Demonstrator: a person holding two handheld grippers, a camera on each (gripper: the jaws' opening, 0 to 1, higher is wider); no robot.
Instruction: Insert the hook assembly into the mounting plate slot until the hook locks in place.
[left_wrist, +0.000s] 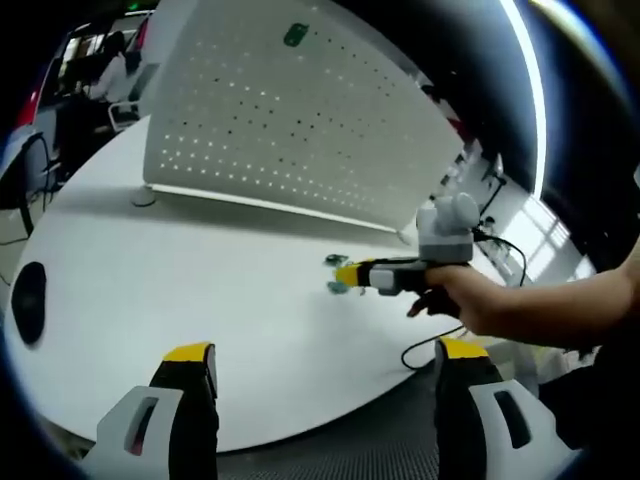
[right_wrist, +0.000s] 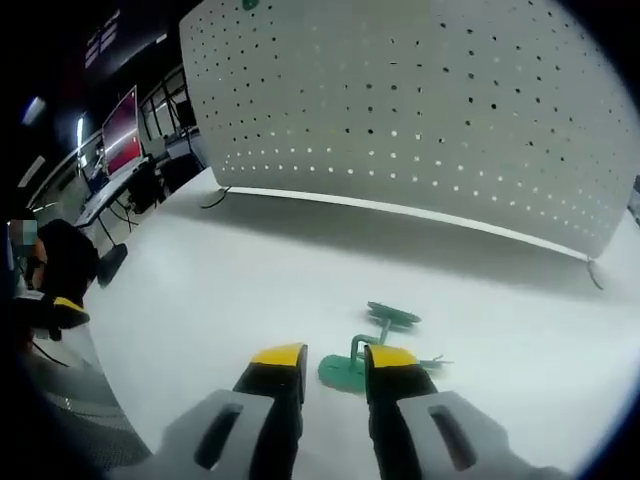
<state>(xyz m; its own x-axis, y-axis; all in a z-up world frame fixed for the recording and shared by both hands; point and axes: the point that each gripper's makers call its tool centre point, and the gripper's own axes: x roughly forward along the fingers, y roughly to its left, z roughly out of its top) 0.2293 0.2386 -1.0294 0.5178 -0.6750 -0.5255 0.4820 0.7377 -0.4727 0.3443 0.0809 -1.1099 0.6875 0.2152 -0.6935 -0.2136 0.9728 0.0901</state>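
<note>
— Green plastic on white: that's where we are. The hook assembly (right_wrist: 372, 352) lies flat on the worktop (right_wrist: 230, 300), well short of the perforated mounting plate (right_wrist: 420, 110) standing upright at the back.

— So nothing is inserted yet?

— Not this one, as far as we can judge. We see a small green piece (left_wrist: 296, 36) already sitting high on the plate in the left gripper view, but whether it is a locked hook we cannot tell at that size.

— And our right tongs (right_wrist: 335, 362)?

— Low over the worktop, jaws narrowed to a slim gap right at the hook's base. We cannot tell whether they are clamped on it or just closing in; the tips hide the contact.

— The left tongs (left_wrist: 325, 365)?

— Jaws wide apart, holding nothing, hanging back near the worktop's edge. From there we see the right tongs (left_wrist: 352, 276) held in a hand (left_wrist: 478, 300), with the hook at their tips.

— What's left, then?

— Nearly everything, we'd say: secure the grip, lift, carry to the plate, seat the hook in a slot, press until it locks.
</note>
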